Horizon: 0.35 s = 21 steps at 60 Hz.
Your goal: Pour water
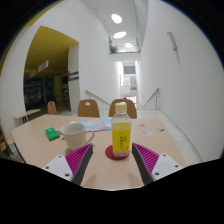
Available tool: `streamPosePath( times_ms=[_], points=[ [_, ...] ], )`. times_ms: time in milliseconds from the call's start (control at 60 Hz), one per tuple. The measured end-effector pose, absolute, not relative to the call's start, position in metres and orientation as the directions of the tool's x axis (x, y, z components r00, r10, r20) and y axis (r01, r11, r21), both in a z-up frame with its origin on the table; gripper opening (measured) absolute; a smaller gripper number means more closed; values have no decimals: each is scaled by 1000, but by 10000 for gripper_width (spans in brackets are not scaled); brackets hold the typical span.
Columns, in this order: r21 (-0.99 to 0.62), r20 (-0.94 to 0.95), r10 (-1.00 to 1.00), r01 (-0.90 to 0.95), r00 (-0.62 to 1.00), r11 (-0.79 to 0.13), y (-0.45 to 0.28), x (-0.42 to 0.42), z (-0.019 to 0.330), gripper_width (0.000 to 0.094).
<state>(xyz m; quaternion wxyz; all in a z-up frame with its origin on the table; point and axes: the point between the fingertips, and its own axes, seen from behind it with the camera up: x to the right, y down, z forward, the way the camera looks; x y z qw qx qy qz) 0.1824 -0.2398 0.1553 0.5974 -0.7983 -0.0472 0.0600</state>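
Observation:
A small bottle (121, 137) with a yellow label and white cap stands upright on a dark red coaster (115, 153) on the light wooden table (150, 135). A white mug (74, 132) stands to its left. My gripper (111, 159) is open, its pink-padded fingers (79, 157) spread wide just short of the bottle. The bottle stands ahead of the fingers, near the middle of the gap, with room at both sides. Nothing is held.
A green object (52, 133) lies on the table left of the mug. Papers (100, 124) lie beyond the mug. Wooden chairs (89, 108) stand at the table's far side. White walls and a corridor lie beyond.

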Motion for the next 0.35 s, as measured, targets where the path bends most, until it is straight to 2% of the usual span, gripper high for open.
streamPosePath(
  times_ms=[17, 117, 250, 350],
  points=[
    [-959, -47, 149, -3, 988, -285, -237, 165, 146, 856],
    [-949, -112, 170, -54, 979, -312, -287, 153, 140, 855],
    [-925, -235, 226, -147, 945, -350, -320, 123, 131, 855],
    [-910, -294, 284, -176, 913, -376, -326, 105, 124, 851]
  ],
)
